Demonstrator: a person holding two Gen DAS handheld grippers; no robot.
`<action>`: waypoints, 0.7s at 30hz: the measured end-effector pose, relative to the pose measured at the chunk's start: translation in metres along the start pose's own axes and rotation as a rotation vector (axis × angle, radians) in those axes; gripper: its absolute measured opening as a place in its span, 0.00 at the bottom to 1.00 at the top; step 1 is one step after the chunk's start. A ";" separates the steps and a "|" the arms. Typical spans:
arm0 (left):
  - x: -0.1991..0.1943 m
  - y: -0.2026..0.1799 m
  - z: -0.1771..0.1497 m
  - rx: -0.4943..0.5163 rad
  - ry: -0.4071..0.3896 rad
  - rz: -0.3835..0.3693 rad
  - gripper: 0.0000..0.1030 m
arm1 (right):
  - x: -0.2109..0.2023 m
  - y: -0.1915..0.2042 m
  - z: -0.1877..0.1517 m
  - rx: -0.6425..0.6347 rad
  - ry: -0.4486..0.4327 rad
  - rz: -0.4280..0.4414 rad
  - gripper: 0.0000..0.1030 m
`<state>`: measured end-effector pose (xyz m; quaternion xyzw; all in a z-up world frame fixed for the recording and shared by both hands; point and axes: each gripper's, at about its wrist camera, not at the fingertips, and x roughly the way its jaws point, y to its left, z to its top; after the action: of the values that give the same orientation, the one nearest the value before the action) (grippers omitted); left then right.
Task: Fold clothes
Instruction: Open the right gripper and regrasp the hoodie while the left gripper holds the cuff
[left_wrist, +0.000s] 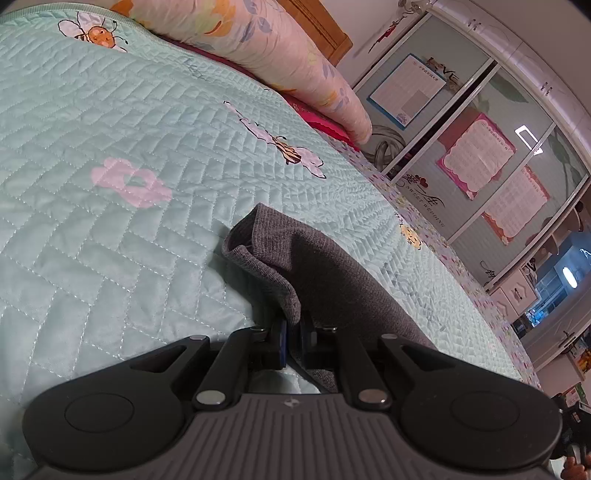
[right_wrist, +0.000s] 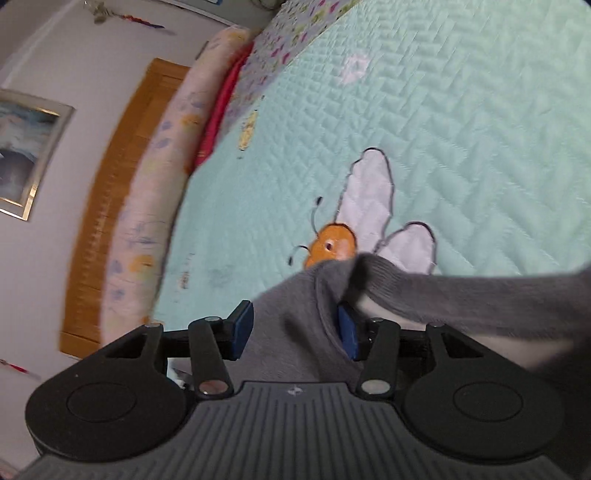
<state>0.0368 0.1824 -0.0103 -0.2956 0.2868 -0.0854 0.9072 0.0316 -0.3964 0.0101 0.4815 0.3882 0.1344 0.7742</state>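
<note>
Left gripper (left_wrist: 292, 341) is pinching a fold of the grey garment (left_wrist: 314, 266), jaws nearly closed on it. Right gripper (right_wrist: 295, 330) is standing wide open; the garment (right_wrist: 291, 332) is draping between its blue pads (right_wrist: 242, 330), though the blurred view makes any contact uncertain. The garment is lying on the mint quilted bedspread (left_wrist: 110, 236), pillow (left_wrist: 266, 48) beyond.

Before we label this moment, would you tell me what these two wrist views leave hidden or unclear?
- Left wrist view: the gray garment runs under the left gripper, so its type and full shape are hidden.
- Right wrist view: motion blur; whether the right gripper pads touch the cloth is unclear.
- Wardrobe posters: text too small.
</note>
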 end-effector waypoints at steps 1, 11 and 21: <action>0.000 0.000 0.000 0.000 0.000 0.000 0.07 | 0.004 -0.002 0.003 0.008 0.009 0.014 0.50; 0.000 0.002 0.001 -0.034 -0.016 -0.003 0.09 | 0.021 -0.013 0.017 0.084 -0.099 0.119 0.53; 0.000 0.001 0.003 -0.027 -0.020 0.005 0.09 | 0.000 -0.029 0.007 0.197 -0.200 0.192 0.51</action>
<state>0.0387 0.1851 -0.0092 -0.3077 0.2795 -0.0763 0.9063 0.0319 -0.4152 -0.0129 0.6008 0.2727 0.1206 0.7417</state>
